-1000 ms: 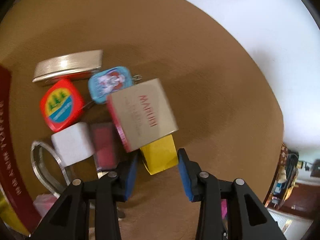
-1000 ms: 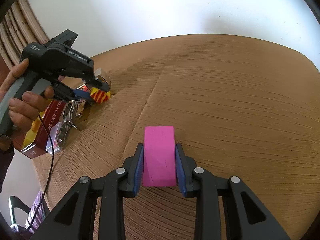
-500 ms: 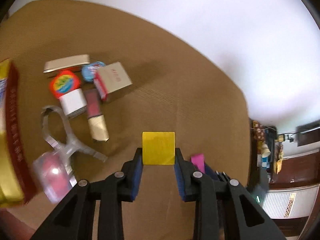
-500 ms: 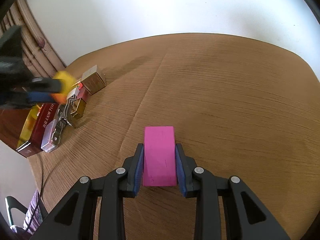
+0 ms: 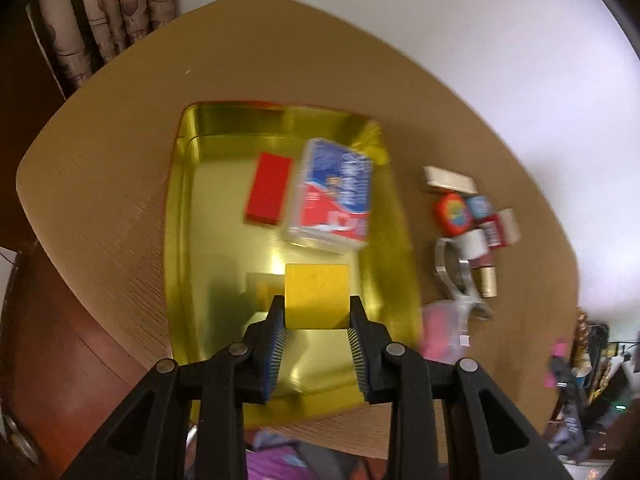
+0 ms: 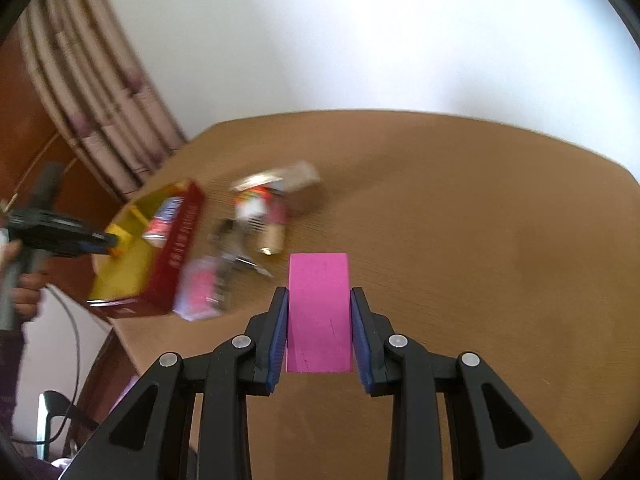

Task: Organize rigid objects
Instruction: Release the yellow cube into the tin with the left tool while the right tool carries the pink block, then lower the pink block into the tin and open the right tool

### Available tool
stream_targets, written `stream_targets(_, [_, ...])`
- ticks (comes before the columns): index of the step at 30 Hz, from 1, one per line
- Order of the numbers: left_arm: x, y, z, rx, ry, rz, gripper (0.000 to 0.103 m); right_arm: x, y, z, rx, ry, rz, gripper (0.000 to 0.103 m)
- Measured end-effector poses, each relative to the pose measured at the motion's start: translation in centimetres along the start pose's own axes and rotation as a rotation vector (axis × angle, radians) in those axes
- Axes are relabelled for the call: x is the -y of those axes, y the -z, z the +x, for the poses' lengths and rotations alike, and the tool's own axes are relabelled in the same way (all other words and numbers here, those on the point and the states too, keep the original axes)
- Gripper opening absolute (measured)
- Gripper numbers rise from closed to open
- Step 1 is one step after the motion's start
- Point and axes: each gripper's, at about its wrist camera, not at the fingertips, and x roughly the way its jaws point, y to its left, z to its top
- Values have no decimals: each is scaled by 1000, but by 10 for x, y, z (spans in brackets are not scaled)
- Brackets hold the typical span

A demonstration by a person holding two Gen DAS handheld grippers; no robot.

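Observation:
My left gripper (image 5: 316, 320) is shut on a yellow block (image 5: 317, 295) and holds it above the near half of a gold tray (image 5: 182, 208). The tray holds a red block (image 5: 267, 189) and a clear card case (image 5: 332, 199). My right gripper (image 6: 319, 332) is shut on a pink block (image 6: 319, 310) above the brown table (image 6: 480, 248). The right wrist view shows the tray (image 6: 132, 272) with red outer walls at the left and the left gripper (image 6: 108, 242) with the yellow block over it.
A cluster of small items lies right of the tray: a red-and-yellow tin (image 5: 452, 214), a white box (image 5: 449, 179), a metal clip (image 5: 460, 280), a pink case (image 5: 442, 330). The same pile (image 6: 256, 224) shows blurred in the right wrist view. The table edge is near the tray's left side.
My left gripper closed on the yellow block, lifted it from the pile and carried it left over the gold tray. My right gripper, still holding the pink block, swung toward the tray.

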Motion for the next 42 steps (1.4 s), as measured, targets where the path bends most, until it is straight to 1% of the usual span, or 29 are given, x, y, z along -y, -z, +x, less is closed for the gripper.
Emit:
stream_targets(1, [-2,0,3,-3,-4,9,30,-15,-6,3,-1,-34,-11,28])
stream_targets(2, [-4,-2,10,-2,-25,33,30,-26,-12,6,-5,-60,-17,28])
stream_targets(3, [-8,-3,16,7,-67,48,30,-35,-17,10,-8,-80,-23,28])
stream_targets(4, [-7,-3,18,12,-82,56,30,-51,-23,16,-14,-114,-33,28])
stream_targets(6, [-5,-2,22,28,-78,102,30,-74,-32,27,-31,-168,-46,28])
stream_targets(9, [-9,3,20,83,-132,150,31,-115,-48,51,-72,-237,-81,28])
stream_targets(11, [-13,8,14,107,-115,162,32,-141,-59,69,-97,-260,-114,28])
stream_targets(14, [-27,25,-12,178,-87,139,32,-177,-78,101,-151,-315,-133,28])
stream_targets(16, [-41,43,-38,267,-103,92,33,-201,-88,124,-181,-343,-145,28])
stream_targets(18, [-54,63,-59,357,-116,51,45,-225,-96,151,-225,-364,-147,28])
stream_targets(19, [-60,75,-69,418,-137,35,48,-235,-98,162,-244,-376,-148,28])
stream_targets(20, [-64,83,-74,462,-162,24,52,-243,-99,173,-261,-380,-150,28])
stream_targets(21, [-69,91,-79,500,-188,13,53,-251,-101,185,-275,-372,-149,28])
stream_targets(22, [-74,96,-83,528,-201,3,54,-260,-102,198,-290,-361,-149,28])
stream_targets(23, [-80,100,-86,548,-197,-7,53,-269,-102,210,-305,-358,-149,28])
stream_targets(26, [-94,103,-93,578,-160,-57,54,-286,-100,241,-332,-321,-148,28])
stream_targets(28, [-96,100,-89,564,-140,-68,54,-291,-96,254,-341,-299,-143,30])
stream_targets(30, [-99,98,-84,536,-128,-71,54,-295,-94,259,-322,-266,-149,30])
stream_targets(32, [-99,95,-75,494,-119,-64,54,-295,-95,260,-315,-264,-141,41])
stream_targets(33, [-96,93,-70,487,-115,-60,54,-294,-95,259,-310,-269,-130,53])
stream_targets(34, [-95,93,-69,484,-119,-56,54,-291,-94,250,-281,-288,-114,55])
stream_targets(36, [-95,95,-70,487,-119,-62,54,-280,-92,223,-208,-297,-114,56])
stream_targets(37, [-95,95,-71,492,-111,-67,54,-270,-86,201,-168,-296,-122,59])
stream_targets(38, [-95,96,-71,496,-103,-69,54,-258,-80,182,-145,-293,-130,61])
stream_targets(39, [-95,96,-71,495,-99,-68,54,-246,-75,168,-133,-293,-136,61])
stream_targets(40, [-95,96,-69,489,-98,-67,54,-230,-67,152,-123,-275,-149,63])
stream_targets(42, [-93,97,-67,472,-90,-65,54,-197,-52,134,-161,-233,-168,64])
